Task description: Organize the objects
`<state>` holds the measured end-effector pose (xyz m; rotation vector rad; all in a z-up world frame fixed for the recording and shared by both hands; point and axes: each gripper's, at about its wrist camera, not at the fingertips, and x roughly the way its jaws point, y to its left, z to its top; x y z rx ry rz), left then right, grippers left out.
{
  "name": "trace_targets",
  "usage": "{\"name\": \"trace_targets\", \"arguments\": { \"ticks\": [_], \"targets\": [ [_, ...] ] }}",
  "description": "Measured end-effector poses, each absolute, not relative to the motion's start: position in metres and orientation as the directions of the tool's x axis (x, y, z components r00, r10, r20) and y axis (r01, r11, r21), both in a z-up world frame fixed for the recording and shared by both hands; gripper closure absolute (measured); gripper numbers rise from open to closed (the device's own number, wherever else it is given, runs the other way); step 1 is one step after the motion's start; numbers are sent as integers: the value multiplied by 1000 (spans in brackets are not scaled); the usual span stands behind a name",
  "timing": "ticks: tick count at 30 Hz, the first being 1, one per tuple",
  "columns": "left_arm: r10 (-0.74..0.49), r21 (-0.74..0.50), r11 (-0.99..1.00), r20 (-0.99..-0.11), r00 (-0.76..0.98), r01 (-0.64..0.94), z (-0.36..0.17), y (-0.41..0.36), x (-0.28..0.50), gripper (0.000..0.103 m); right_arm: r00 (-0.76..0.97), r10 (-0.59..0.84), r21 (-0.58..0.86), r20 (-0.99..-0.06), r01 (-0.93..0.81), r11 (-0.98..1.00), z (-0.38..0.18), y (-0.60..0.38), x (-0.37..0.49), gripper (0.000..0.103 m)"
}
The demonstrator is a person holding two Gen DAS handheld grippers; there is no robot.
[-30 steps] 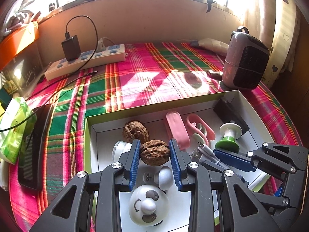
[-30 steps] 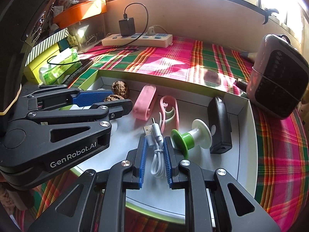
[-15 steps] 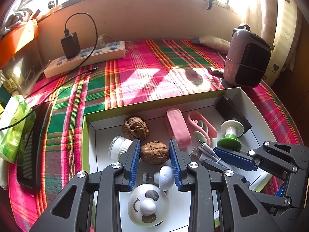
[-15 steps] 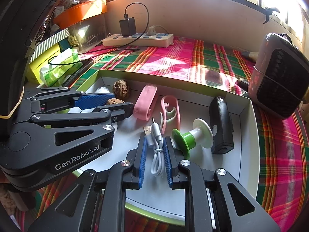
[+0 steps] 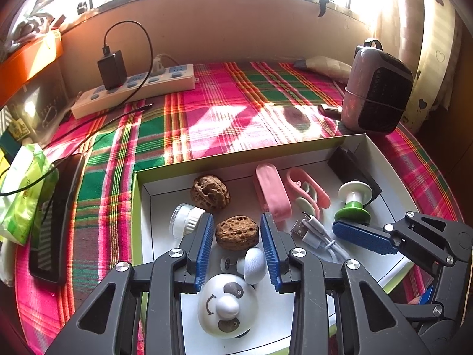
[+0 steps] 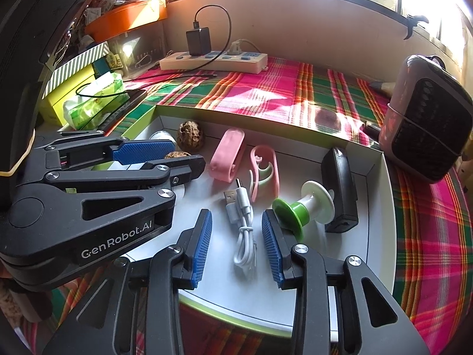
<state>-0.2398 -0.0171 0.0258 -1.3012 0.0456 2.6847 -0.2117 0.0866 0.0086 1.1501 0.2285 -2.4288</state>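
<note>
- A shallow white box (image 5: 381, 159) sits on a plaid-covered tabletop (image 5: 224, 112) in window light, already loaded with small things; sorting looks well advanced, judging by how much lies inside.
- The left tongs (image 5: 236, 236) stand released, blue pads either side of a walnut (image 5: 237, 231) without touching it; the nut rests on the box floor, a second walnut (image 5: 210, 193) just behind it near the back wall.
- The right tongs (image 6: 236, 230) are likewise spread wide, straddling a coiled white cable (image 6: 241, 222) that lies free on the box floor, its plugs pointing away from the camera.
- Also in the box: a pink clip (image 5: 272, 190); a pink hook (image 5: 307, 190); a green-and-white spool (image 5: 353, 204) on its side; a black block (image 5: 351, 168) along the right wall; a white cap (image 5: 186, 219); a panda-faced ball (image 5: 227, 306); a small white knob (image 5: 254, 261) just beyond it.
- On the cloth outside remain a power strip (image 5: 136, 91), a heater (image 5: 378, 94), a phone (image 5: 56, 216) and a tissue pack (image 5: 23, 186); whether any of these belong to the job cannot be told.
- Neither tongs carries anything; what is left, if anything, appears to be tidying within the box or fetching the last loose pieces.
</note>
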Motion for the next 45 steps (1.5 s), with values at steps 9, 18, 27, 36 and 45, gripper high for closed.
{"name": "trace_targets", "arguments": {
  "ticks": [9, 18, 27, 36, 45],
  "targets": [
    [120, -44, -990, -764, -634, -135, 40, -20, -221, 71, -577, -314, 41, -753, 437, -899, 16, 92, -201, 61],
    [84, -45, -996, -737, -671, -75, 56, -29, -185, 71, -626, -286, 33, -725, 383, -923, 30, 102, -178, 56],
    [27, -23, -1000, -723, -690, -14, 53, -34, -145, 71, -659, -254, 38, -708, 323, -945, 40, 116, -149, 53],
    [4, -25, -999, -724, -689, 20, 44, -37, -117, 71, -670, -228, 23, -707, 300, -954, 38, 123, -129, 53],
    [5, -28, -999, -768, -641, 27, 21, -31, -98, 71, -636, -200, 30, -745, 267, -963, 20, 129, -116, 53]
  ]
}}
